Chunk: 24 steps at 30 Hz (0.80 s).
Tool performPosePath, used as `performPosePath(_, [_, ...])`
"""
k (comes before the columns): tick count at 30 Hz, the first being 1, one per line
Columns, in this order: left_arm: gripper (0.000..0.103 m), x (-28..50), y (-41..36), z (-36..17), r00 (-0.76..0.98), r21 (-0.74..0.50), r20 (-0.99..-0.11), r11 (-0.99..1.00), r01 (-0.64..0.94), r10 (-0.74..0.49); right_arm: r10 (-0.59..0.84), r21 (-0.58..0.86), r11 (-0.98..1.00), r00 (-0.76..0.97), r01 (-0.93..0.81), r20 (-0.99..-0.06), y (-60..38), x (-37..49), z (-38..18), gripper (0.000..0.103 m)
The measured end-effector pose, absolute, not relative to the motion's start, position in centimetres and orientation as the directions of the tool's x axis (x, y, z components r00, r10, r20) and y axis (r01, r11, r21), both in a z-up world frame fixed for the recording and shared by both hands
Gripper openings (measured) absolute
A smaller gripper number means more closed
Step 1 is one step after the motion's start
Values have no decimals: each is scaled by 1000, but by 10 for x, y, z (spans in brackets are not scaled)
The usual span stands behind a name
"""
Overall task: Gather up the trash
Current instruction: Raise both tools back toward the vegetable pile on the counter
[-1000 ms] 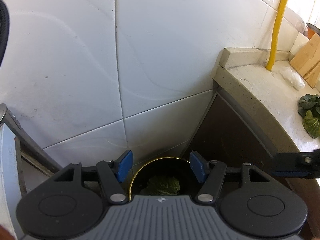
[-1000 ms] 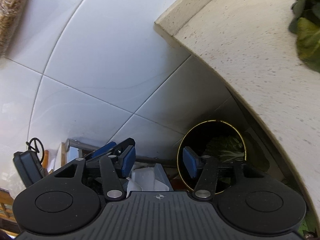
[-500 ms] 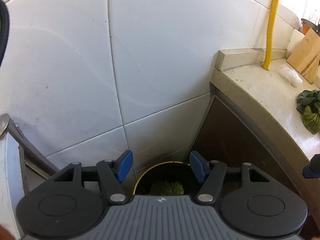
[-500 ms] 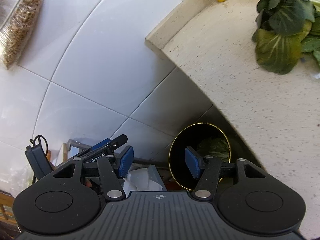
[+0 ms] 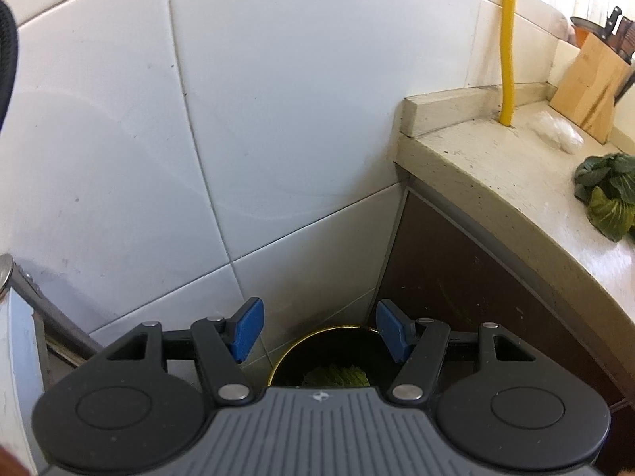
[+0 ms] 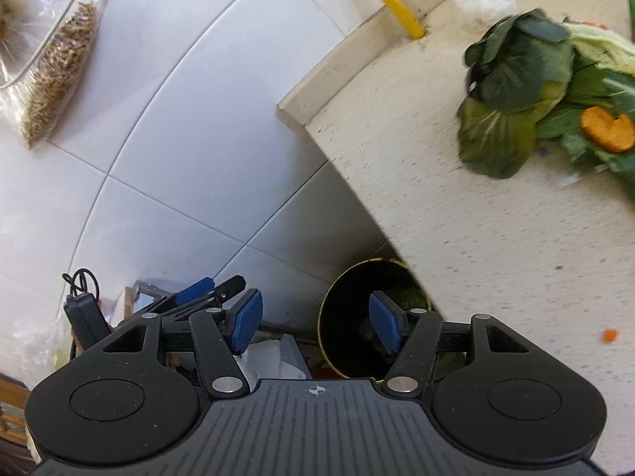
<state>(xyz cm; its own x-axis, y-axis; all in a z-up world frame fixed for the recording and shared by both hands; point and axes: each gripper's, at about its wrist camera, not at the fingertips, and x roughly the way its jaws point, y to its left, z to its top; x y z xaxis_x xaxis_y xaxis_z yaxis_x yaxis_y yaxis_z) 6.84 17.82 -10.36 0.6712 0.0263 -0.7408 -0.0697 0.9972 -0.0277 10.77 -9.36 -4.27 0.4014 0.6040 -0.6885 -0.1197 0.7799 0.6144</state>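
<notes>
Hovering above the round black gold-rimmed trash bin (image 5: 337, 353), the left gripper (image 5: 319, 329) and right gripper (image 6: 315, 319) both gape wide, empty, touching nothing.

Lighting: bright daylight from the far right, blowing out the upper right corner of the left wrist view. Soft sheen on the white wall tiles (image 5: 278, 127); glare on the countertop (image 5: 587, 254) at right. Deep shadow inside the black bin (image 6: 357, 329) and under the counter edge. Optics: strong fisheye bowing of tile seams, dark vignette at corners. Focus: leafy greens (image 6: 516, 91) slightly motion-blurred in the right wrist view; near foreground sharp.
</notes>
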Motion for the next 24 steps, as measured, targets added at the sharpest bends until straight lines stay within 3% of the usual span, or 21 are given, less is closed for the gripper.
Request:
performPosePath(12, [59, 65, 151, -102, 667, 30, -745, 1000, -6, 26, 530, 564, 819, 522, -108, -668, -153, 91, -17, 72])
performPosePath(24, [60, 72, 68, -65, 679, -62, -713, 980, 188, -175, 452, 555, 832, 602, -18, -658, -218, 77, -14, 72])
